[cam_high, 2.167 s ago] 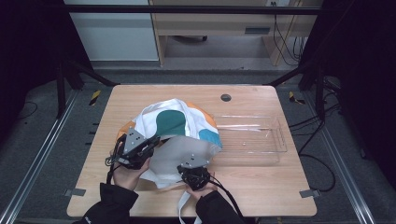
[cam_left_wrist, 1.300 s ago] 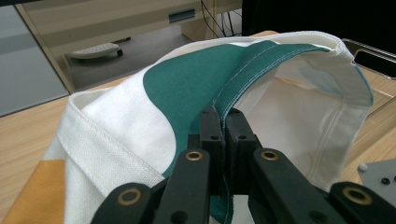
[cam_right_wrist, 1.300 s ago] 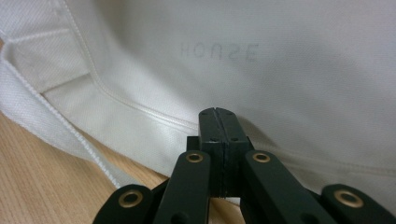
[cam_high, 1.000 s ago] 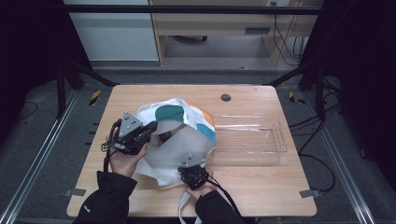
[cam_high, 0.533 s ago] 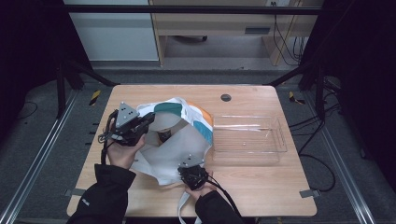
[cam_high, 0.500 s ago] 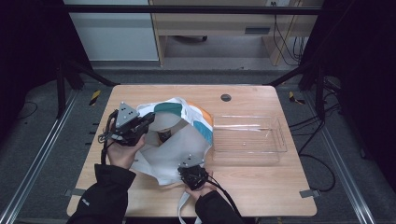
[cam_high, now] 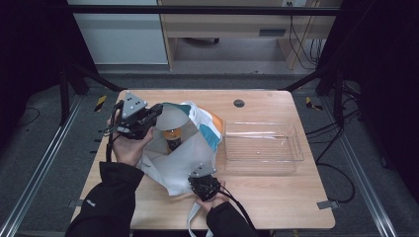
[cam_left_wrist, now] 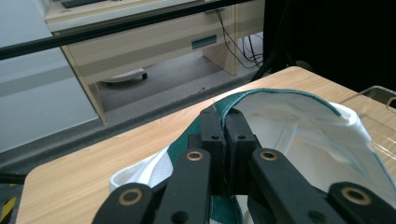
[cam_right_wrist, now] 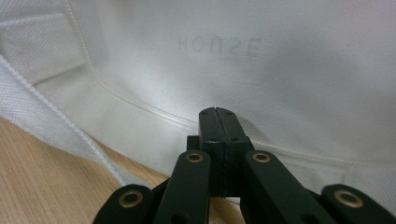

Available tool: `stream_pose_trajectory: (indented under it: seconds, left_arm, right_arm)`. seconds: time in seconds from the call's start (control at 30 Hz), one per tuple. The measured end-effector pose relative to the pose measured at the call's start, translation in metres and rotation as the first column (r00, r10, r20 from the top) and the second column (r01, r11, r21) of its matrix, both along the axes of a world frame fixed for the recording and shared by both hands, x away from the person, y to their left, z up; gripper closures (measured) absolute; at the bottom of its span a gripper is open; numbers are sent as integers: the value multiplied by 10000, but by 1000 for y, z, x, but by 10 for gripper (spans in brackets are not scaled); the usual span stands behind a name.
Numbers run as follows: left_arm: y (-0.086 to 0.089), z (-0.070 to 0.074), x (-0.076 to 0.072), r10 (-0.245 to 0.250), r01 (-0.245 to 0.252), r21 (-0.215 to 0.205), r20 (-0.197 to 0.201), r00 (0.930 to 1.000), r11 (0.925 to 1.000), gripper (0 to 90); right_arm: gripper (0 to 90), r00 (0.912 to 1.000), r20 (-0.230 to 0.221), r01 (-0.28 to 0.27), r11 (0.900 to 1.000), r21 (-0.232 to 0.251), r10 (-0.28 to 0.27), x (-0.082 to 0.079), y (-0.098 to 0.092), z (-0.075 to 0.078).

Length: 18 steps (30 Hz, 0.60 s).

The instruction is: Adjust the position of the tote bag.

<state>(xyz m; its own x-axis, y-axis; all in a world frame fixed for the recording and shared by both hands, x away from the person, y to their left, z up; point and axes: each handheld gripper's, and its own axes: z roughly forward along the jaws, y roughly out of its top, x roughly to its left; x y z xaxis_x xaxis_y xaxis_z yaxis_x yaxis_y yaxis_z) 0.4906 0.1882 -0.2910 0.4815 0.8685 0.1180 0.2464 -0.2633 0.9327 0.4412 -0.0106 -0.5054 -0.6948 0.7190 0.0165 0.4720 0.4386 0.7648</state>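
Between the two grippers, on the wooden table (cam_high: 148, 202), lies a white cloth bag (cam_high: 185, 158) with green and orange panels, its mouth pulled open. The left gripper (cam_high: 154, 112) is held at the bag's far left edge, raised above the tabletop. In the left gripper view its jaws stand pressed together on the green-trimmed rim (cam_left_wrist: 280, 94) of the bag, the hem running straight into the seam between them. The white lining of the bag spreads out to the right of those jaws. The right gripper (cam_high: 201, 180) sits at the near edge of the bag, low over the table. In the right gripper view its jaws are likewise closed tight, with the stitched white hem (cam_right_wrist: 140, 109) of the bag caught at their tips. Just beyond those tips the fabric carries faint reversed lettering (cam_right_wrist: 218, 45). A white strap (cam_right_wrist: 56, 121) runs across the wood to the left of the right gripper's jaws.

Inside the open mouth, to the right of the left gripper and beyond the right gripper, an orange-capped item (cam_high: 172, 137) rests in the bag; its exact kind cannot be made out. A clear plastic tray (cam_high: 291, 153) stands on the table well to the right of both grippers, just beside the bag's right edge. A person's dark sleeve (cam_high: 111, 197) leads to the left hand (cam_high: 129, 148), below the left gripper.
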Motion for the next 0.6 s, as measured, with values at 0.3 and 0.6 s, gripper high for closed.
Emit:
stream_pose_trajectory:
  seconds: [0.3, 0.6]
  left_arm:
    - [-2, 2, 12, 233, -233, -133, -28, 9997, 9996, 878]
    - [-1, 3, 25, 342, -343, -262, -49, 9994, 9991, 878]
  right_arm:
    - [900, 10000, 42, 32, 10000, -3, -32, 0, 0, 0]
    - [900, 10000, 58, 16, 10000, -5, -16, 0, 0, 0]
